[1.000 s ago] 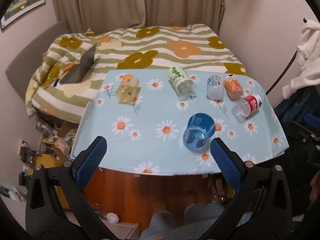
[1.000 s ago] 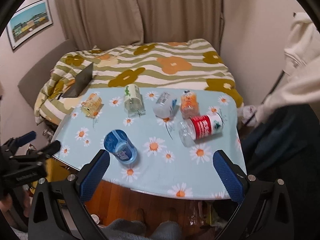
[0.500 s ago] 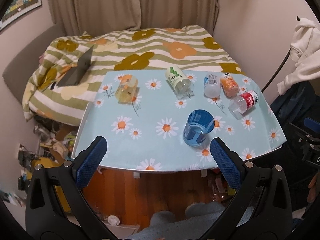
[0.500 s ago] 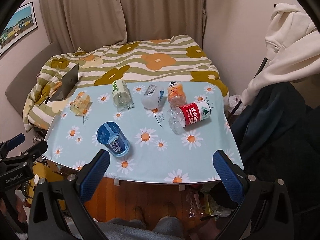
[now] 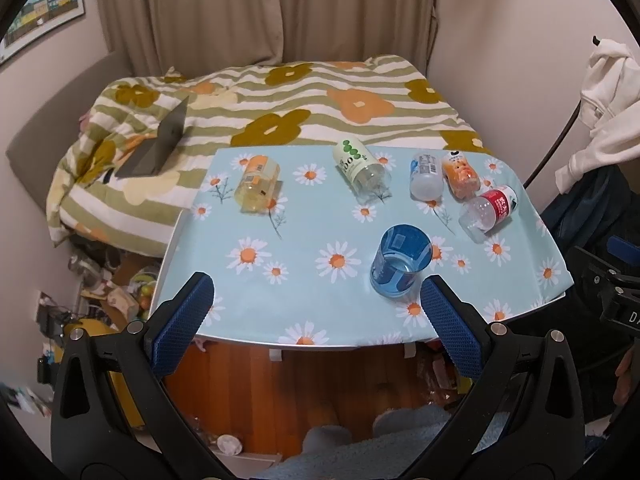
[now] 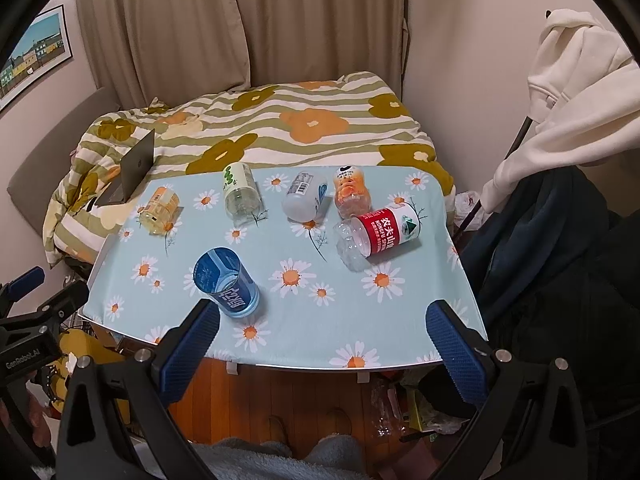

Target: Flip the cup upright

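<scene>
Left wrist view: the blue cup (image 5: pixel 400 264) now stands upright on the worktop (image 5: pixel 280 280); left gripper (image 5: pixel 316 312) and right gripper (image 6: pixel 324 336), both spread empty, have drawn back, so the flip looks finished.

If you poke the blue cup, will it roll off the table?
The blue cup stands upright with its opening up, so it probably won't roll; a high poke might tip it. It looks like thin, empty plastic, likely light and slidey. It sits near the table front edge.

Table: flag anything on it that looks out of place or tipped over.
Five cut-bottle cups lie on their sides on the table: yellow, green, white, orange, red. Only the blue cup stands upright. No spill shows.
</scene>
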Demonstrator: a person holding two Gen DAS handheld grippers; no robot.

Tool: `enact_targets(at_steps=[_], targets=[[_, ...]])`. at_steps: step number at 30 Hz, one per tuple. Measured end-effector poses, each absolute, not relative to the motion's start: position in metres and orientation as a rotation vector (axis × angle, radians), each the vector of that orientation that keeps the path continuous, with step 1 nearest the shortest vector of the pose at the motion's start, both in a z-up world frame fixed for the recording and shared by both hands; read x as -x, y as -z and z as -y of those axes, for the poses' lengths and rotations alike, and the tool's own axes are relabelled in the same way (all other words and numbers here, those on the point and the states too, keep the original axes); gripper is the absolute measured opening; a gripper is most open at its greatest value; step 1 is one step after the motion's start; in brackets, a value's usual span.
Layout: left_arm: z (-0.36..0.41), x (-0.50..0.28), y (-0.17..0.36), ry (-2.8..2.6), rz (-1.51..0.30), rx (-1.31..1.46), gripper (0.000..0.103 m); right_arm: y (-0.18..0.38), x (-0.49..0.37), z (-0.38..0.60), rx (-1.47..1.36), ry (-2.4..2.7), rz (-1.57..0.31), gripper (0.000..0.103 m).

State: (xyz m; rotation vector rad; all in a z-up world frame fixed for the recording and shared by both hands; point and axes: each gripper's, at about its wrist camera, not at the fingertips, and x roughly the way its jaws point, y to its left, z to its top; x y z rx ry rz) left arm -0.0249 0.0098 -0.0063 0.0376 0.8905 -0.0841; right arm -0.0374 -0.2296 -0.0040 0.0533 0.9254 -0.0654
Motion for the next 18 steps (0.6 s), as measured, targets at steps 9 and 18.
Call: enact_targets(at_steps=[9,18], targets=[[-0.0135,0.0247,0.0030,0.081,-0.888,-0.038,0.103,0.0044,0.0361,0.2295,-0.056,0.073,-0.923,0.103],[-0.0126,0.0213,0.0003,0.091,-0.887,-0.043,0.103,0.0051,0.0366,0.2320,-0.063,0.081,-0.919,0.103]])
